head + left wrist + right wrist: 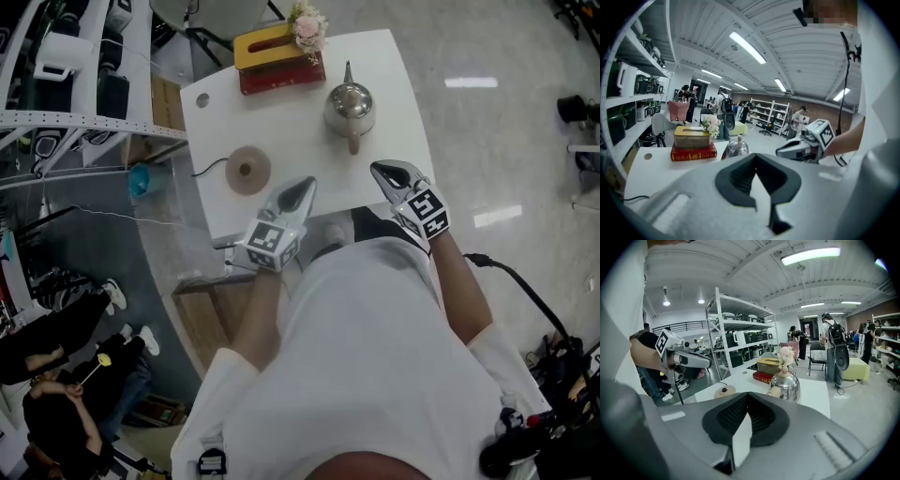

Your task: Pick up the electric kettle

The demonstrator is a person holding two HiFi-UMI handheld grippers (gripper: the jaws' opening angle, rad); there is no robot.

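A steel electric kettle point(350, 110) with a pale wooden handle stands on the white table point(394, 84), handle toward me. Its round tan base point(247, 170) lies apart to the left, with a dark cord running off the table. Both grippers hover over the table's near edge, short of the kettle. My left gripper point(307, 184) is near the base, jaws together and nothing in them. My right gripper point(378, 169) is just below and to the right of the kettle, shut and empty. The kettle point(736, 147) shows beyond the left jaws point(756, 155), and the kettle point(785, 386) also beyond the right jaws point(746, 394).
A red book point(281, 77) with a yellow tissue box point(267, 44) and pink flowers point(307, 26) sits at the table's far edge. Shelving with appliances point(75, 66) stands to the left. Several people stand far back in the room.
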